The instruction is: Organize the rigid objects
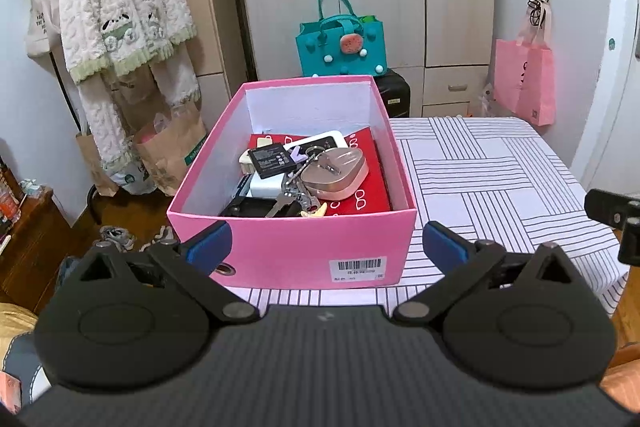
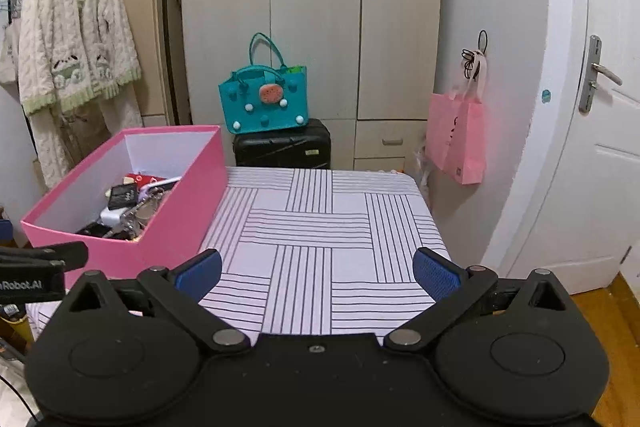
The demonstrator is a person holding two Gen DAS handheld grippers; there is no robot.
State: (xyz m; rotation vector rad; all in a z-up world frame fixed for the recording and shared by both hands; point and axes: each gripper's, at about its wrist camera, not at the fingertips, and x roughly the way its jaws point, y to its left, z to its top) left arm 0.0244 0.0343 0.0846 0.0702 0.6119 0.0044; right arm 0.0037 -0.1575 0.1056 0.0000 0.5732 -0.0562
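A pink box (image 1: 292, 247) stands on the left part of the striped table (image 1: 500, 179). Inside it lie a red flat case (image 1: 368, 187), a pink rounded case (image 1: 336, 173), a bunch of keys (image 1: 294, 197), a black battery (image 1: 272, 159), a white charger (image 1: 262, 187) and a white device (image 1: 320, 141). My left gripper (image 1: 326, 245) is open just in front of the box's near wall, holding nothing. My right gripper (image 2: 316, 273) is open over the bare striped table (image 2: 320, 227), with the pink box (image 2: 168, 227) to its left.
Behind the table stand a black suitcase (image 2: 282, 145) with a teal bag (image 2: 264, 103) on it, and beige wardrobes (image 2: 312, 7). A pink bag (image 2: 458, 135) hangs at the right near a white door (image 2: 600, 147). A robe (image 1: 120, 19) hangs on a rack at the left.
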